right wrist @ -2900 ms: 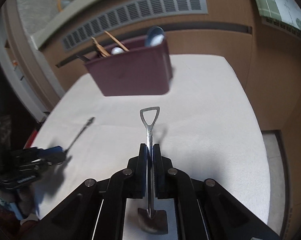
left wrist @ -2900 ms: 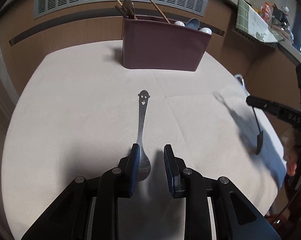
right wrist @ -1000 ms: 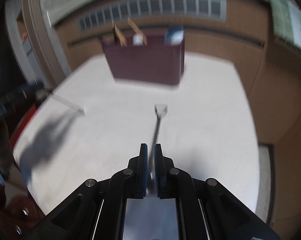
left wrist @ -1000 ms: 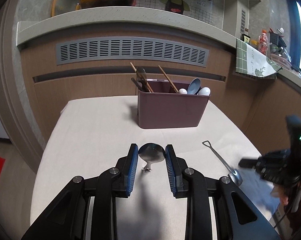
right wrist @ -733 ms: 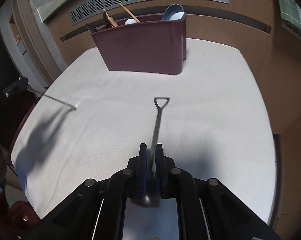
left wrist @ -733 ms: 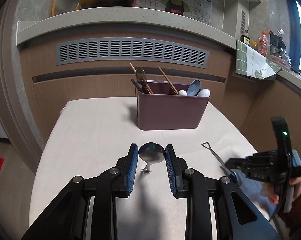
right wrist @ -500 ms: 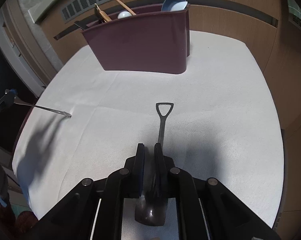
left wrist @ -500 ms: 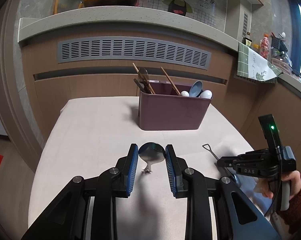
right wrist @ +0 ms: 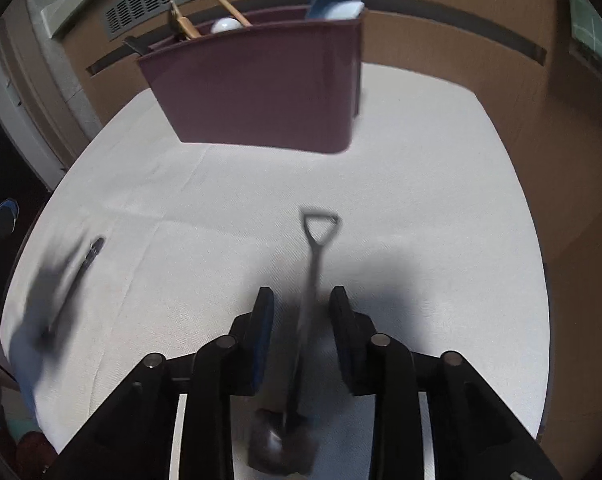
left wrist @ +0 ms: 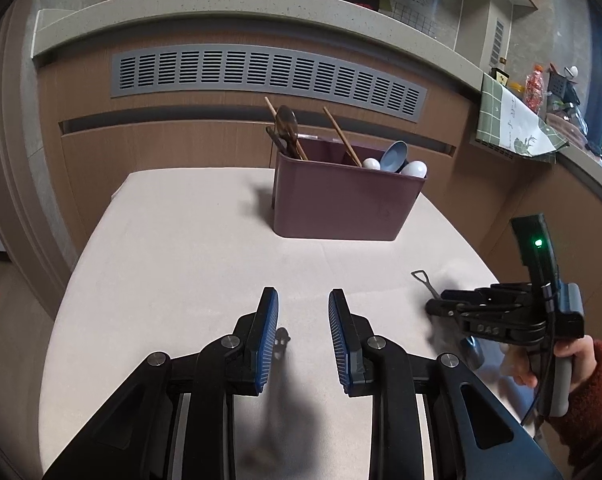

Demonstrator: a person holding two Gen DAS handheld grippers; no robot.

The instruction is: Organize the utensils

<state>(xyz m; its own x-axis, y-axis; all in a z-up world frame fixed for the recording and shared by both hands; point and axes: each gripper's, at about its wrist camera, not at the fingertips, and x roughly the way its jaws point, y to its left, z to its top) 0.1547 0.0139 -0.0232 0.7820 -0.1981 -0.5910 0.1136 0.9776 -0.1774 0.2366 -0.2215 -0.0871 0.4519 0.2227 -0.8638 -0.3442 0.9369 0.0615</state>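
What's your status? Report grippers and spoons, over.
Right gripper opening, shovel spoon loose between its jaws. Left gripper open, empty; second spoon blurred near it. Path to holder clear.

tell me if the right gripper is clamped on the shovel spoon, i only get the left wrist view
Observer: No. In the right wrist view the right gripper has its jaws opening, and the shovel spoon has its shaft between the pads with a gap on each side.
Operator: and the other spoon, i see only its tip here
Observer: The right wrist view shows its whole length, a blurred dark streak near the table edge at the left of that picture. It is too smeared to tell whether it lies flat.
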